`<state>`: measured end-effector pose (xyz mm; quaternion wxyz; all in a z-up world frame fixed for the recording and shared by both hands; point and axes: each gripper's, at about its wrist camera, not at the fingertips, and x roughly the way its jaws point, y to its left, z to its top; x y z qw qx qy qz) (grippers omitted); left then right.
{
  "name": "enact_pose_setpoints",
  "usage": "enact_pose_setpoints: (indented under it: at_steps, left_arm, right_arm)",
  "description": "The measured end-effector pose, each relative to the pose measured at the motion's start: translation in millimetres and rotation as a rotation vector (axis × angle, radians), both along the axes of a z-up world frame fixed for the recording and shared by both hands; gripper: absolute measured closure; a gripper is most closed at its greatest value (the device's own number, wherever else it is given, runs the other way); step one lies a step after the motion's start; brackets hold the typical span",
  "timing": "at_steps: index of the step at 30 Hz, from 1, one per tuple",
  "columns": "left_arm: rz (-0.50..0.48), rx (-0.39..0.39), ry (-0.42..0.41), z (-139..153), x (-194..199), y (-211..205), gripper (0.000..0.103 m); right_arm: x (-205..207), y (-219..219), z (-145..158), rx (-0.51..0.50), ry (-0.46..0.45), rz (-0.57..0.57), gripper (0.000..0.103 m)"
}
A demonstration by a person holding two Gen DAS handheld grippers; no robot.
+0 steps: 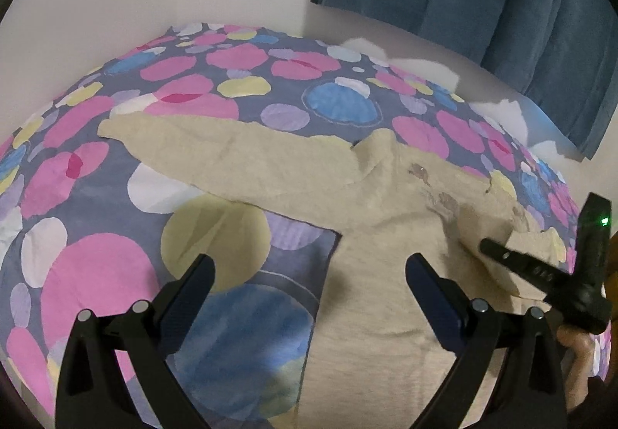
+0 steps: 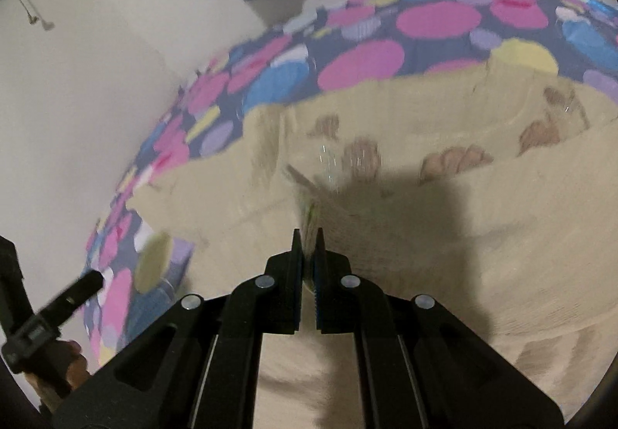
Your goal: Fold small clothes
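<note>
Beige sweater spread on a dotted bedspread, one gripper spread wide, the other pinching cloth.

Left wrist view: the left gripper (image 1: 309,270) hangs with its fingers wide apart over the beige sweater (image 1: 382,235), which lies flat on the dotted bedspread (image 1: 96,266); one sleeve (image 1: 216,154) stretches away from the sweater's body toward the wall, and the sweater's lower part is cut off by the frame edge. The right gripper (image 1: 490,247) reaches in over the sweater's far side, its tips partly hidden. Right wrist view: blurred; the right gripper (image 2: 308,235) has its fingers drawn together on a fold of the sweater (image 2: 483,216), whose brown print (image 2: 455,158) is hard to make out.
</note>
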<state>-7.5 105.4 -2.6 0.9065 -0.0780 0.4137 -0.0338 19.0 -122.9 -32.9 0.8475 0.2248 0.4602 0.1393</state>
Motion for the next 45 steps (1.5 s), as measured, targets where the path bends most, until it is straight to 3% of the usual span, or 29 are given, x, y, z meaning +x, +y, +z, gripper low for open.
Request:
enact_pose_setpoints:
  at_steps: [16,25,28,33,37,41,45]
  left_arm:
    - [0.014,-0.006,0.034,-12,2,0,0.004]
    - [0.010,-0.001,0.041,-16,3,-3,0.004]
    - [0.009,0.000,0.044,-17,3,-4,0.004]
    - [-0.003,0.003,0.047,-19,3,-5,0.004]
    - [-0.004,-0.001,0.042,-20,2,-5,0.004]
    - [-0.001,-0.013,0.039,-22,4,-4,0.004]
    - [0.002,-0.022,0.041,-23,7,-2,0.004]
  right_arm:
    - [-3,28,-20,-0.088,0.050,0.102,0.098]
    - [-3,29,-22,0.004,0.080,0.126,0.081]
    - [-5,30,-21,0.068,0.086,0.158,0.075]
    - [-15,18,-8,0.240,0.091,0.238,0.074]
    - [-31,-32,22,0.245,-0.009,0.187,0.074]
    - [-38,-144,38,0.249,-0.091,-0.050,0.073]
    - [-33,-254,12,0.176,-0.051,-0.363,0.073]
